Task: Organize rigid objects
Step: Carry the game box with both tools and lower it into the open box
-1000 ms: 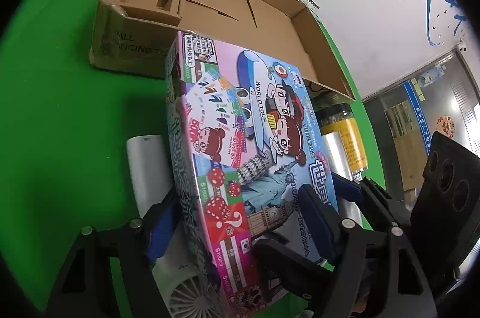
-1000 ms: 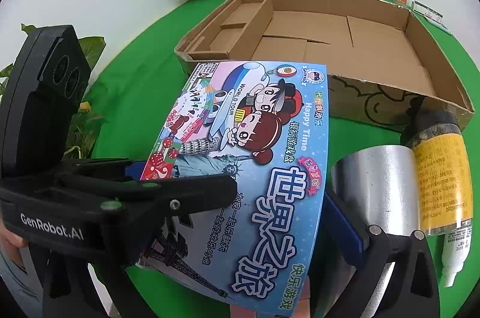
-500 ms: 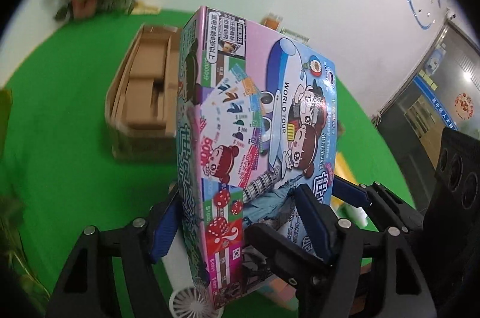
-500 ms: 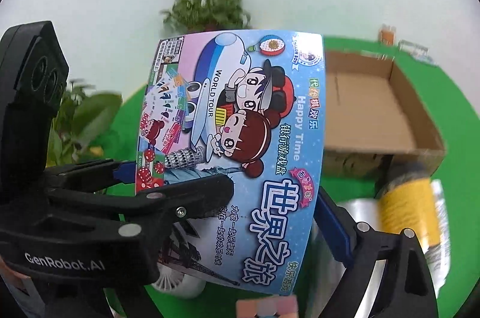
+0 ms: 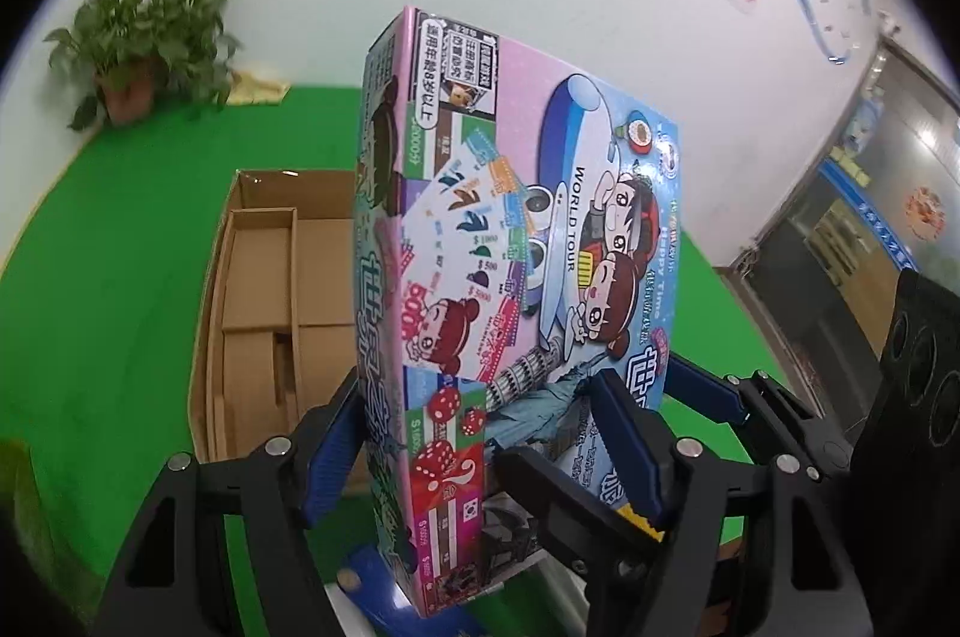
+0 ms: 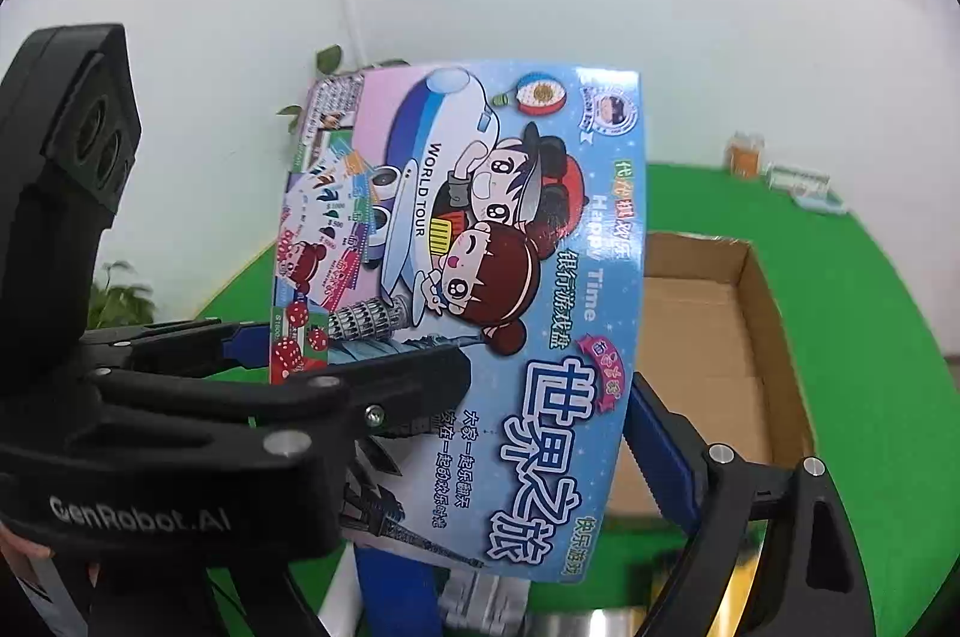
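A colourful "World Tour" board-game box is held up in the air by both grippers. My left gripper is shut on its lower left edge, blue pads on either side. My right gripper is shut on its lower right part; the box fills the middle of the right wrist view. The open cardboard carton lies on the green table behind and below the box, with a cardboard insert at its left end; it also shows in the right wrist view.
A potted plant stands at the back left by the white wall. Small items sit at the table's far edge. A silver can top shows at the bottom edge. Green table surrounds the carton.
Both grippers have lifted the game box off the table and tilted it upright; the carton now sits lower and farther behind it, and the can and bottle have dropped out of view.
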Demonstrator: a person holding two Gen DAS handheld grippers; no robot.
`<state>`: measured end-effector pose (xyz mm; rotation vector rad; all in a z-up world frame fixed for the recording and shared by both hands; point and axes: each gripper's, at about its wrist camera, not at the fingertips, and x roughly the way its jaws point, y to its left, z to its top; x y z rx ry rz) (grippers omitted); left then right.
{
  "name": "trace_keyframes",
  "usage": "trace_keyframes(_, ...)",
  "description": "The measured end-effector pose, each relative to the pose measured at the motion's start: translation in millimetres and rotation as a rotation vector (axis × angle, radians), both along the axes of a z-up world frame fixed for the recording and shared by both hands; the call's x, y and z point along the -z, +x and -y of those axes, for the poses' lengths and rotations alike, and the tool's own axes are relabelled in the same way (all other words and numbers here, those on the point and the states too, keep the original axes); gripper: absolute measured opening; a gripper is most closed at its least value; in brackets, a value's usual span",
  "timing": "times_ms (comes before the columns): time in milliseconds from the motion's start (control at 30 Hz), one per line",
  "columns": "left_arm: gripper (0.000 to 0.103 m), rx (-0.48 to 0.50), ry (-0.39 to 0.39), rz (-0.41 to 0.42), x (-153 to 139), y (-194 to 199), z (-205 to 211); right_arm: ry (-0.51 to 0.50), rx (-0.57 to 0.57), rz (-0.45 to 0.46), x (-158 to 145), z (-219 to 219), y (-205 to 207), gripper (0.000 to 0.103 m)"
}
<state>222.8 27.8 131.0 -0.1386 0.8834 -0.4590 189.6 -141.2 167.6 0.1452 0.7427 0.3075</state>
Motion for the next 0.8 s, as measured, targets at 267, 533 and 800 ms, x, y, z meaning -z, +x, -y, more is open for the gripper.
trace_keyframes(267, 0.073, -0.037, 0.044, -0.155, 49, 61, -3, 0.027, -0.039, -0.201, 47, -18, 28, 0.084)
trace_keyframes(533, 0.073, -0.056, 0.109, -0.288, 117, 88, -3, 0.043, -0.075, -0.343, 143, -29, 32, 0.081)
trace_keyframes(800, 0.074, -0.078, 0.152, -0.364, 148, 104, -1, 0.064, -0.08, -0.44, 197, -30, 48, 0.077)
